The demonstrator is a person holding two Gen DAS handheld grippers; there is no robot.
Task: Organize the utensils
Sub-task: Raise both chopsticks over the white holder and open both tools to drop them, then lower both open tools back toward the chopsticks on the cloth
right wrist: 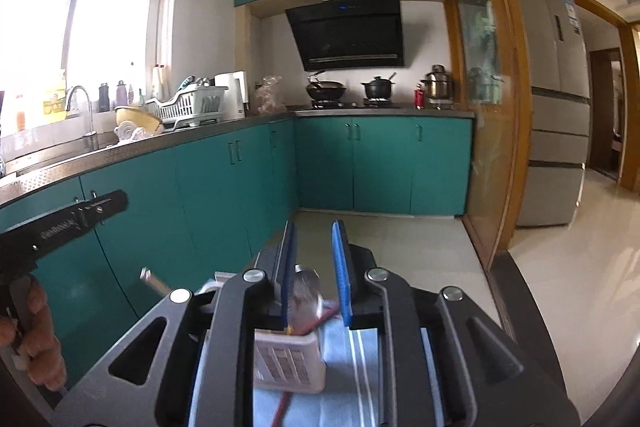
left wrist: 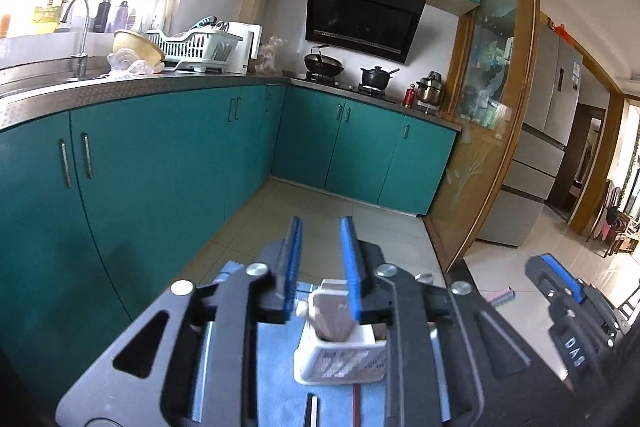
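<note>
A white slotted utensil holder (left wrist: 340, 359) (right wrist: 288, 359) stands on a blue striped cloth (left wrist: 276, 371) (right wrist: 360, 367). In the left wrist view pale pinkish utensil heads (left wrist: 330, 319) stick up out of it, just below my left gripper (left wrist: 321, 227), whose blue pads stand apart and press on nothing. In the right wrist view a metal spoon (right wrist: 308, 287) stands in the holder between the bases of my right gripper (right wrist: 315, 231) fingers; its pads are apart and do not touch it. Red sticks (right wrist: 284, 403) lie on the cloth in front of the holder.
Teal cabinets (left wrist: 160, 155) run under a steel counter with a sink tap (left wrist: 80, 39), a white dish rack (left wrist: 196, 47), a wok (left wrist: 323, 65) and a black pot (left wrist: 375, 75). A glass sliding door (left wrist: 492, 107) and a fridge (right wrist: 556, 107) lie to the right. A hand (right wrist: 40, 339) holds the left gripper's body.
</note>
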